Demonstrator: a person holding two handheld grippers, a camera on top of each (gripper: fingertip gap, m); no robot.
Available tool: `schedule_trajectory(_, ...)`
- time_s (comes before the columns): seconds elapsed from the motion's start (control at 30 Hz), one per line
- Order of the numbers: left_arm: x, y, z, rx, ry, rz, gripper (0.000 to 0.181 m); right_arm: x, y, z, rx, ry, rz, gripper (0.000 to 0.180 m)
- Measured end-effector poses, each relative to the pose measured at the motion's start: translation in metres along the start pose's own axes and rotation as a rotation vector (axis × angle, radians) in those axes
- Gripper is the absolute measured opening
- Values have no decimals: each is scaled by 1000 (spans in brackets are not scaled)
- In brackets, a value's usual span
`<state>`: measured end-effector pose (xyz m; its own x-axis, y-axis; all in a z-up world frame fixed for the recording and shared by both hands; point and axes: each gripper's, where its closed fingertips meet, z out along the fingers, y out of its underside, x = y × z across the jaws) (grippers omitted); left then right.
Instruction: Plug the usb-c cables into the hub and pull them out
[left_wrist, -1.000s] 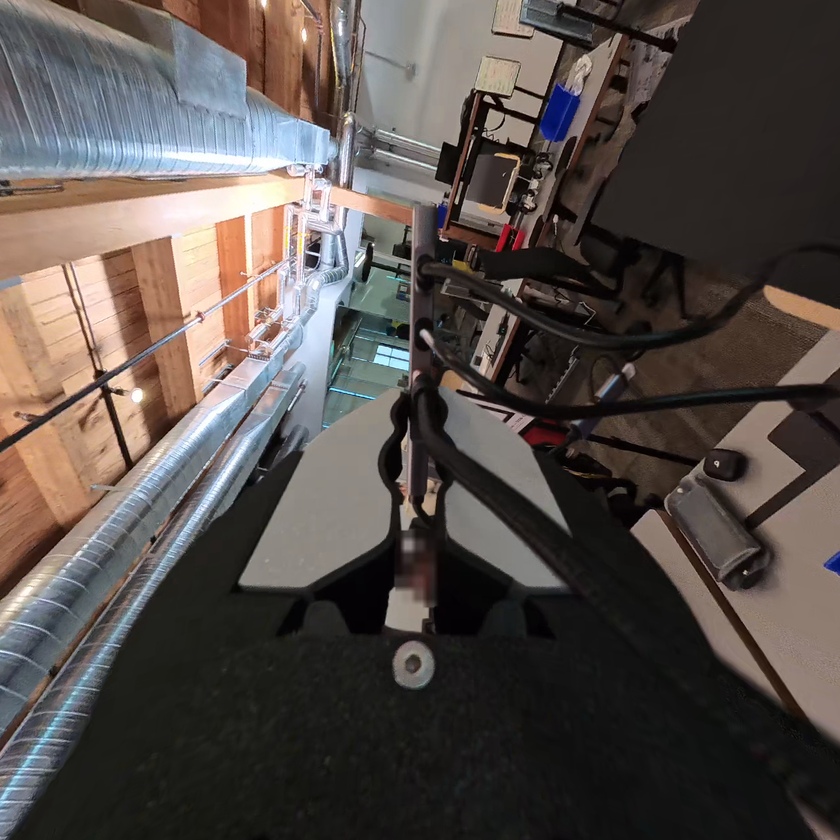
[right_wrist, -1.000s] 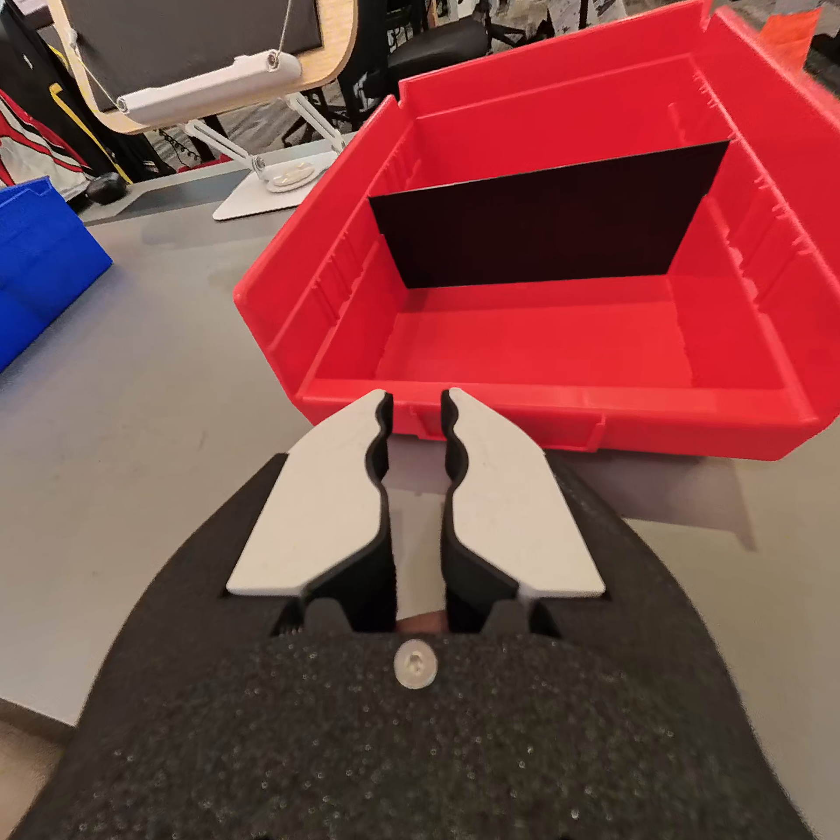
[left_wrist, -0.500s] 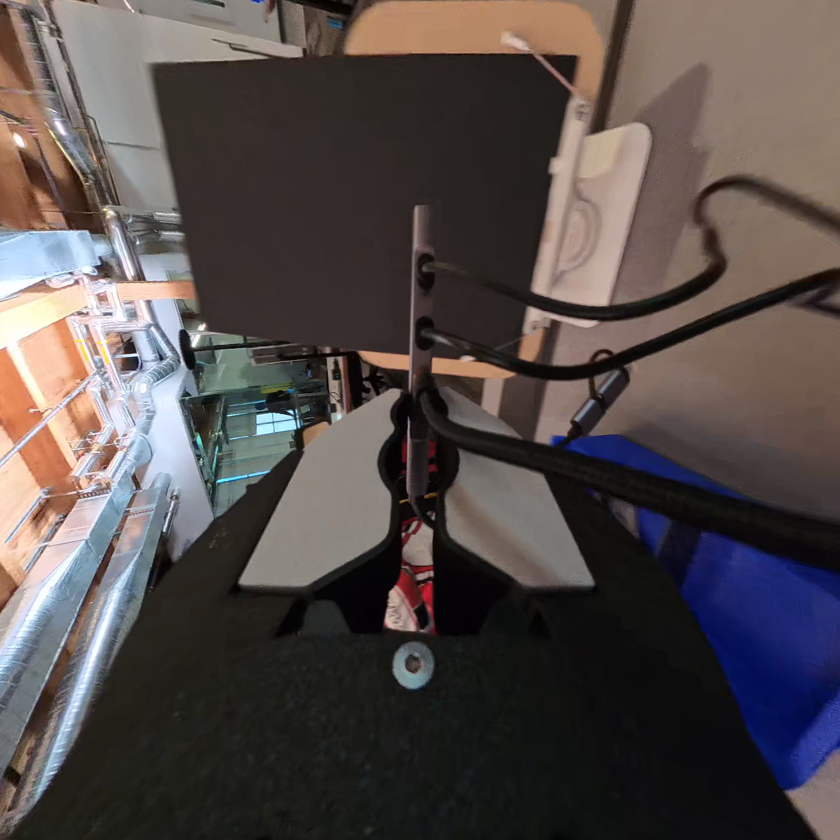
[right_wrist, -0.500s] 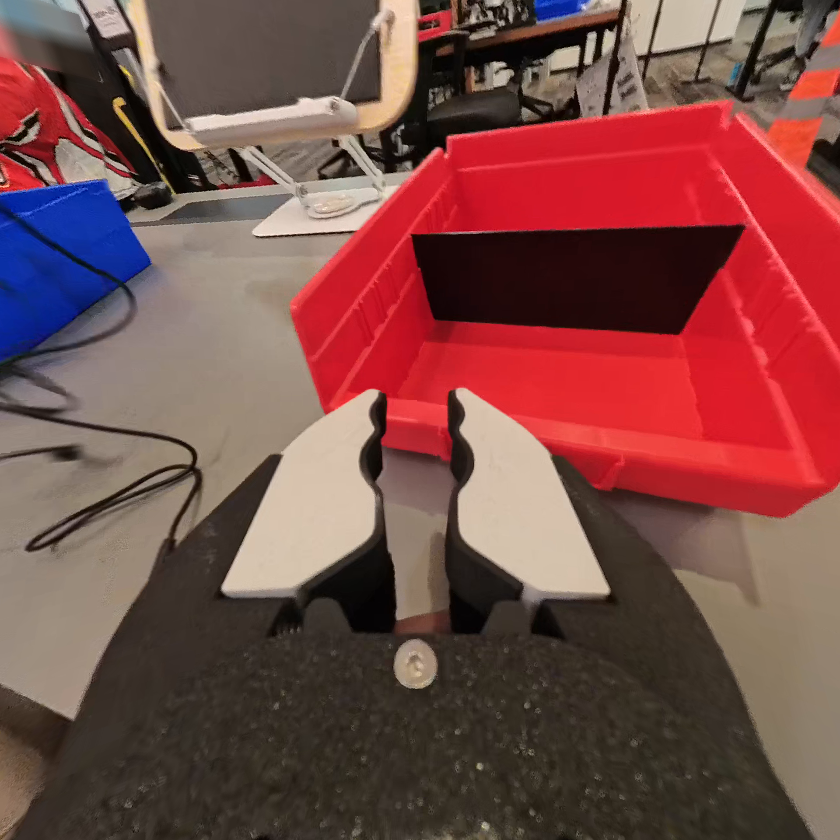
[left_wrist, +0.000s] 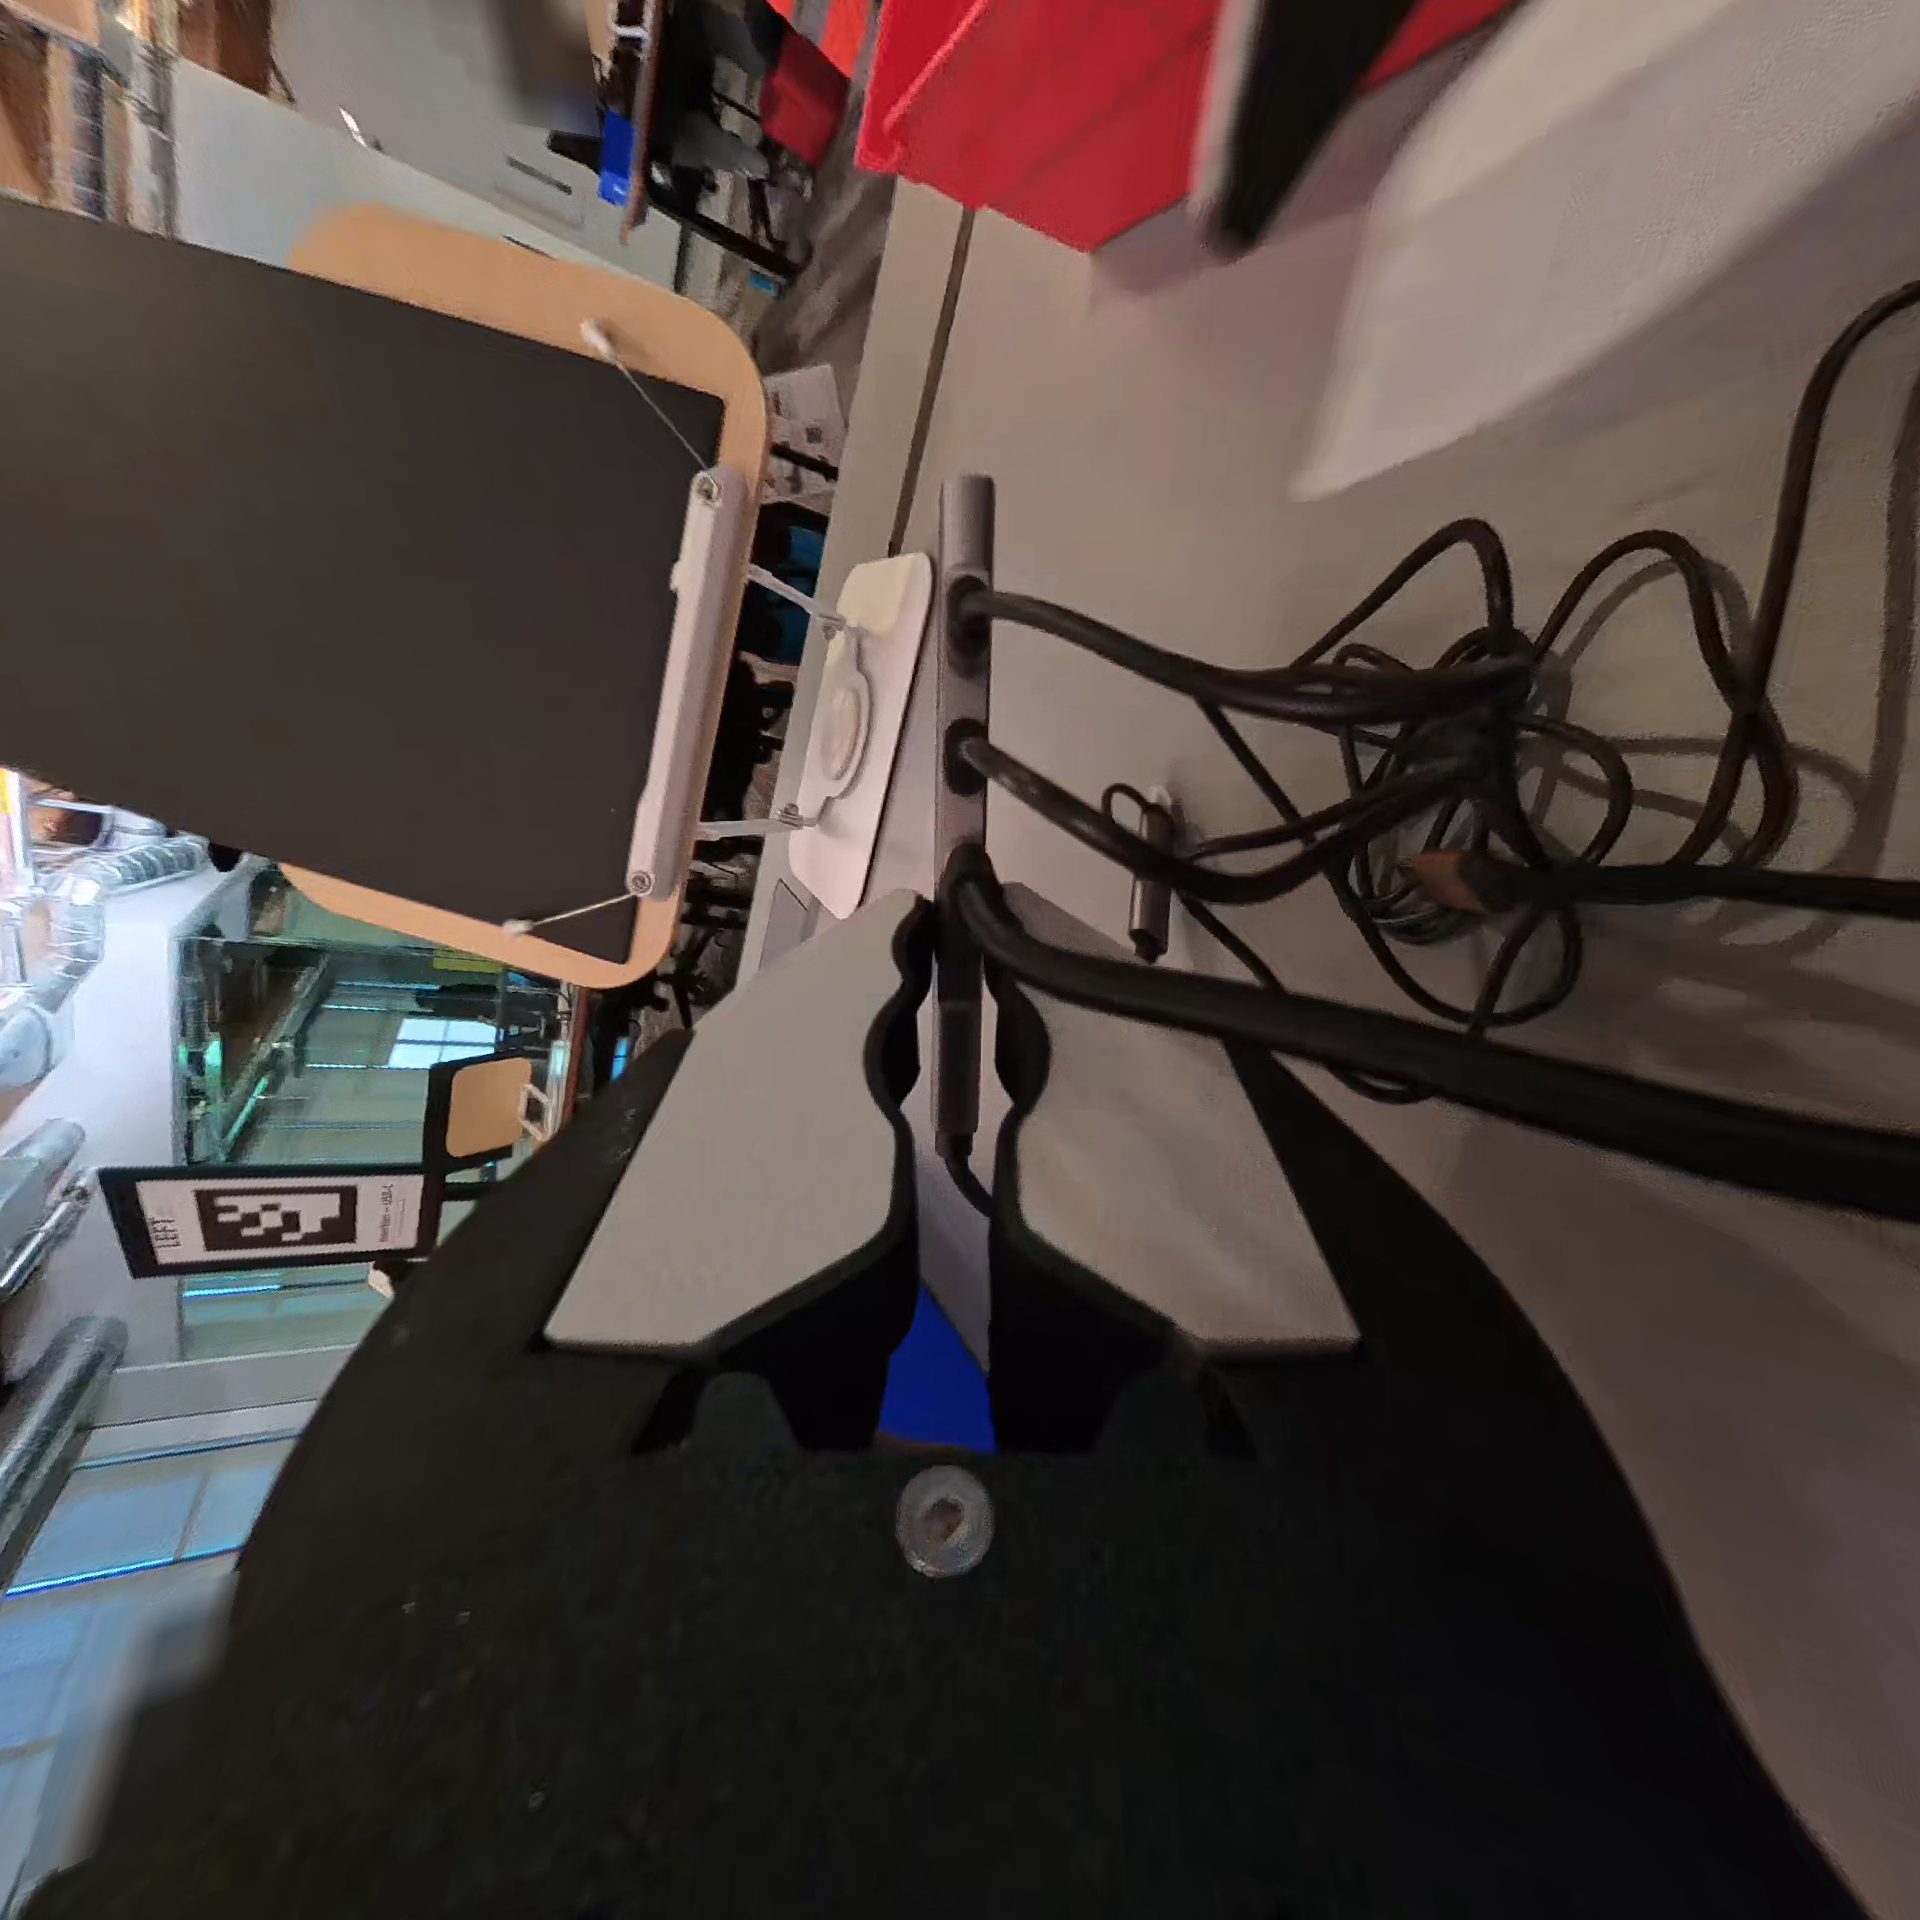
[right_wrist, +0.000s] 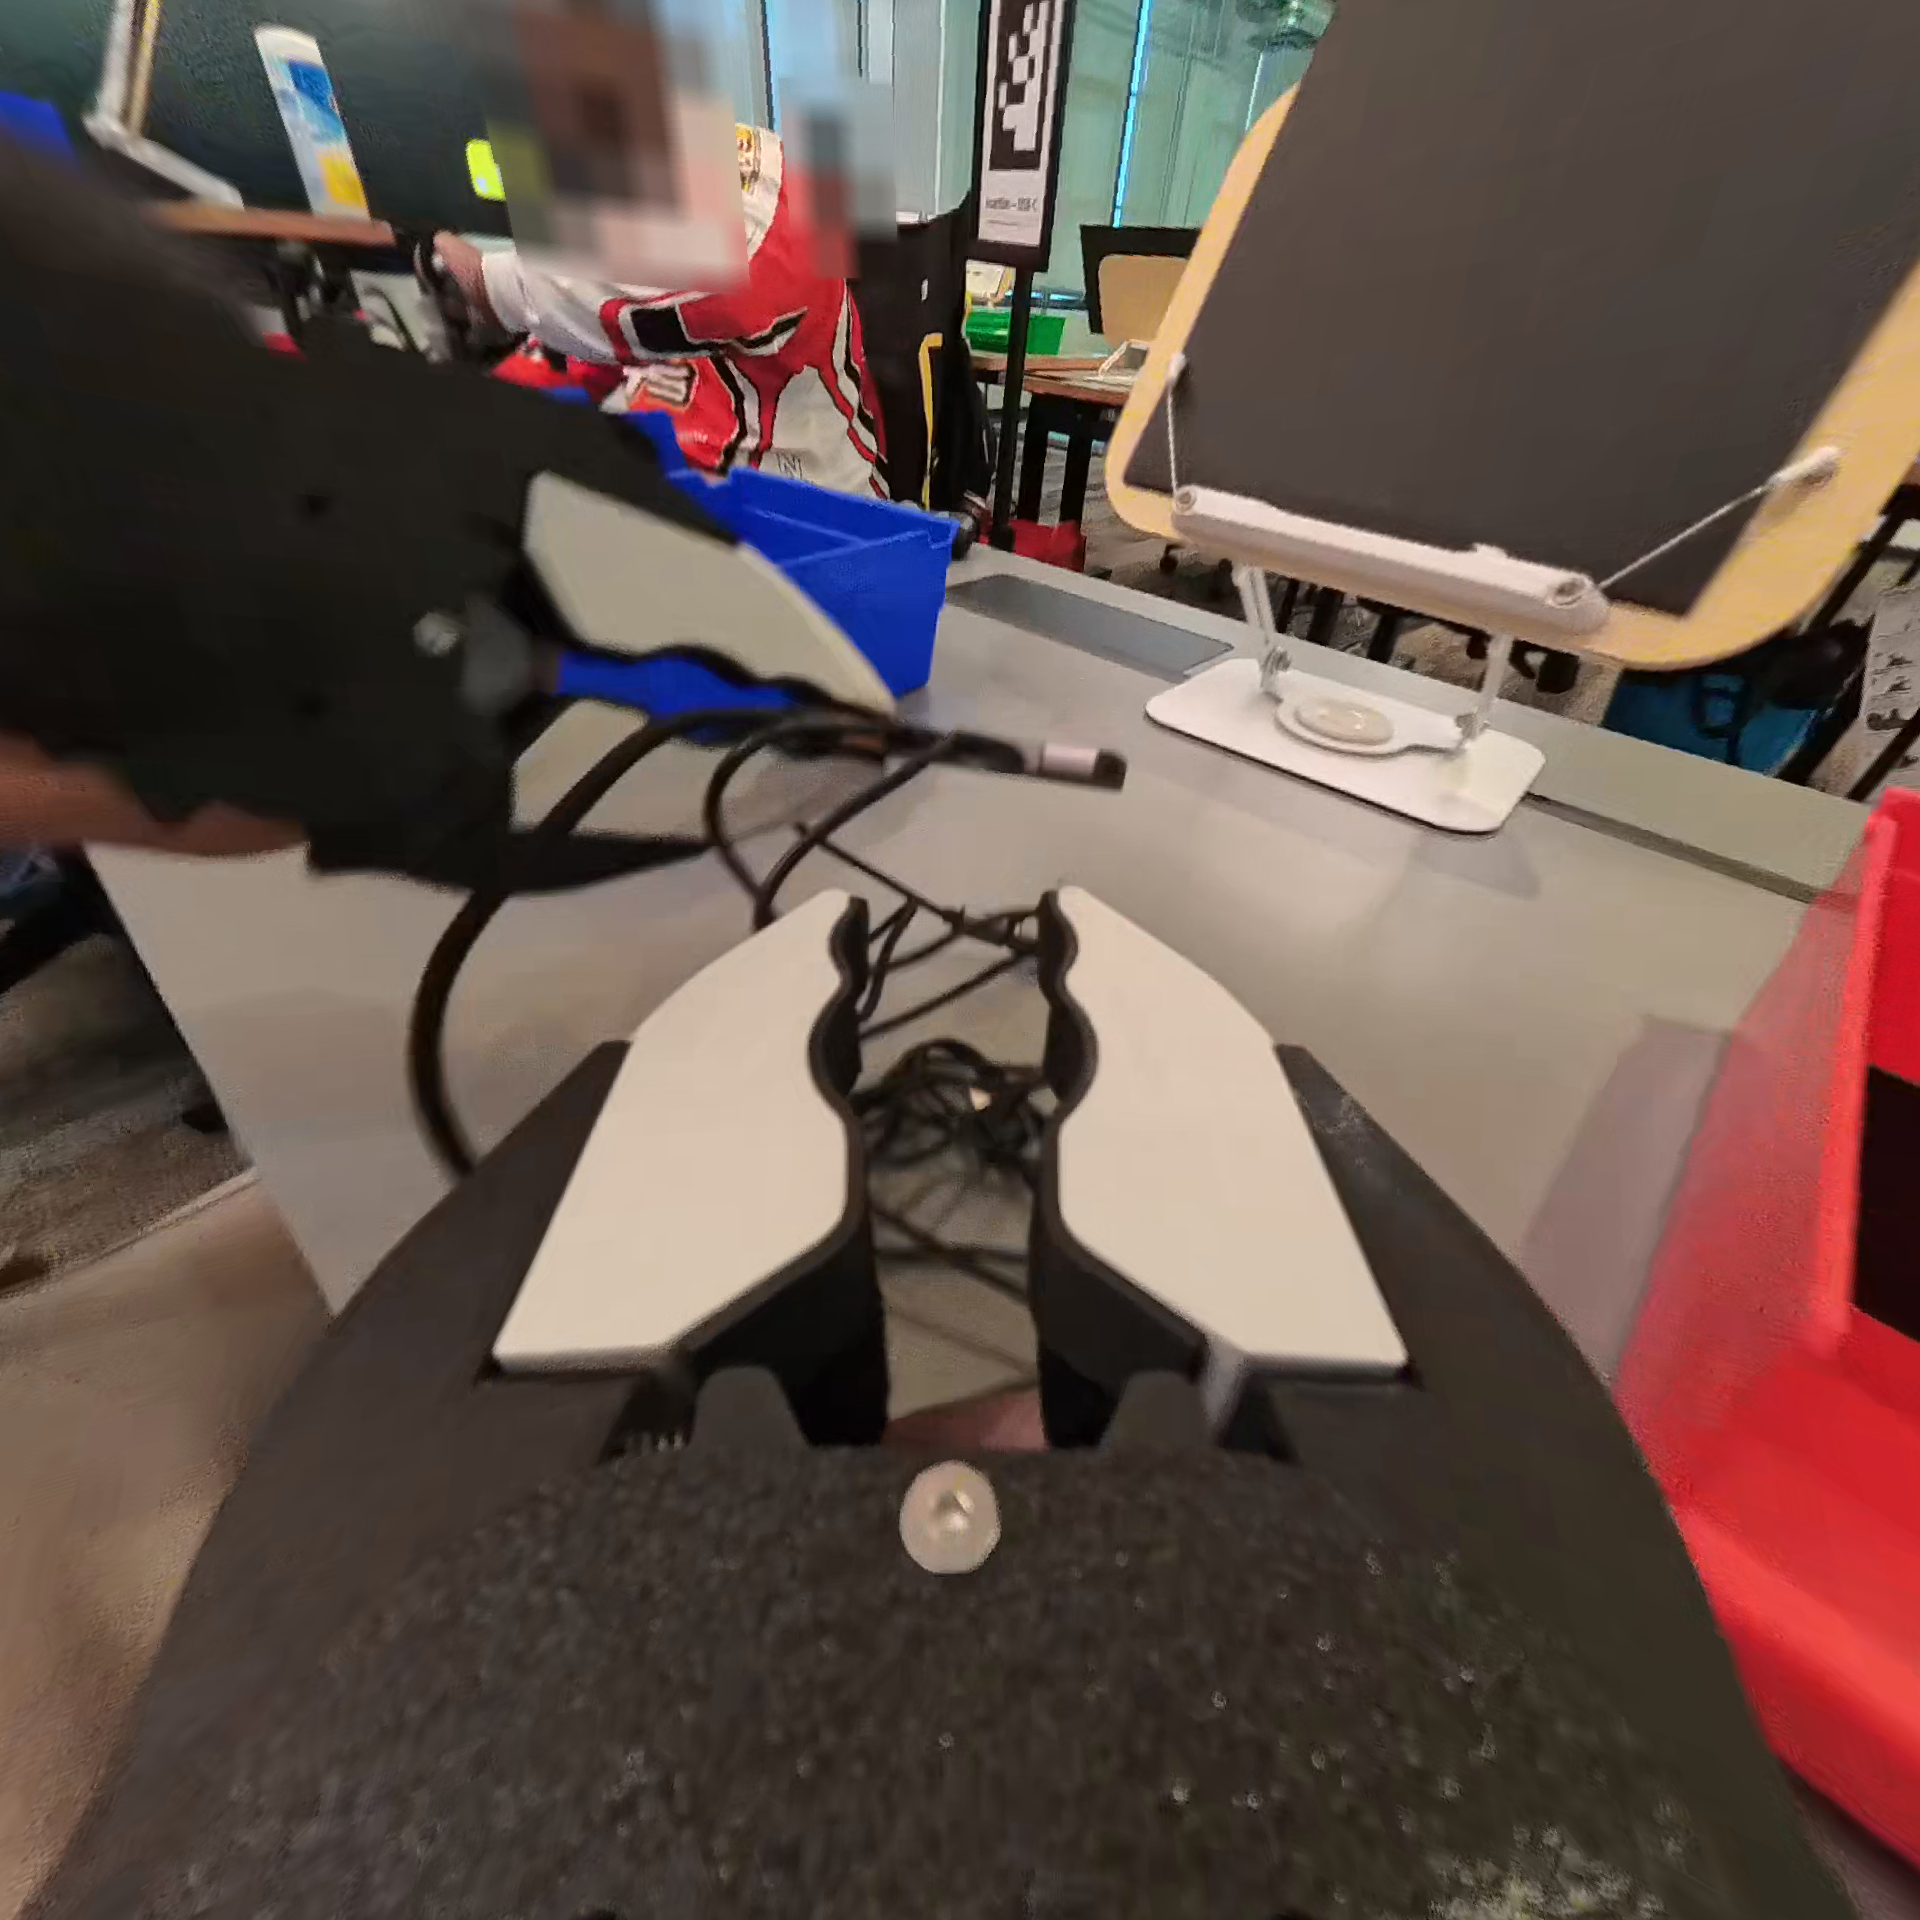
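Between the fingers of the left gripper (left_wrist: 954, 914) we see the slim grey hub (left_wrist: 962, 665) clamped edge-on and held above the grey table (left_wrist: 1195, 416); three black usb-c cables (left_wrist: 1143, 655) are plugged into its side and trail to a tangled heap (left_wrist: 1475, 790) on the table. We find the right gripper (right_wrist: 948, 914) parted and empty over that heap (right_wrist: 956, 1101), beside the red bin (right_wrist: 1787, 1195). Behind stand a blue bin (right_wrist: 852, 561) and a tilted black board on its white stand (right_wrist: 1351, 738).

Bright, even indoor light; motion blur and wide-angle edge distortion.
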<state>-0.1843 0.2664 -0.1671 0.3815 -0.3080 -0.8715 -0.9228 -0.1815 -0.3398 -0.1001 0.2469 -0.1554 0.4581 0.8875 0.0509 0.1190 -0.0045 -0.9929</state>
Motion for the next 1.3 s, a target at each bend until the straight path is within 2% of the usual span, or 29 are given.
schedule_trajectory(0.13, 13, -2, -11, 42, -23, -17, 8, -8, 0, 26, -28, -101, 27, 34)
schedule_trajectory(0.27, 23, -10, -23, 114, -29, -29, 8, 0, 16, 35, -74, -55, 19, 34)
schedule_trajectory(0.33, 32, -17, -30, 150, -26, 4, 9, 4, 20, 34, -69, -64, 111, 25)
schedule_trajectory(0.4, 36, -23, -34, 170, -38, 21, 9, 3, 27, 31, -88, -131, 207, 28)
schedule_trajectory(0.6, 37, -14, -24, 148, -46, -33, 8, -27, 32, 1, -86, -475, 517, 34)
schedule_trajectory(0.67, 36, -13, -23, 174, -57, -38, 8, -21, 24, -5, -33, -495, 592, 37)
schedule_trajectory(0.77, 34, -20, -28, 218, -102, -15, 8, -5, 1, -7, 90, -513, 814, 41)
schedule_trajectory(0.87, 37, -36, -39, 286, -143, 40, 8, -8, 10, -2, 10, -511, 907, 49)
schedule_trajectory(0.9, 41, -43, -43, 320, -151, 76, 8, -10, 15, 1, -26, -495, 904, 48)
schedule_trajectory(0.97, 46, -47, -46, 332, -192, 151, 8, -11, 11, -1, -5, -512, 919, 23)
schedule_trajectory(1.07, 47, -44, -41, 353, -182, 134, 9, -12, 20, -1, -84, -523, 961, 21)
schedule_trajectory(1.1, 48, -41, -39, 359, -170, 124, 14, -12, 22, -2, -100, -537, 987, 16)
schedule_trajectory(1.17, 46, -33, -35, 356, -205, 158, 35, -10, 27, -2, -139, -548, 1052, 9)
schedule_trajectory(1.3, 61, -29, -36, 445, -228, 342, 25, -13, 29, -8, -192, -625, 1074, 9)
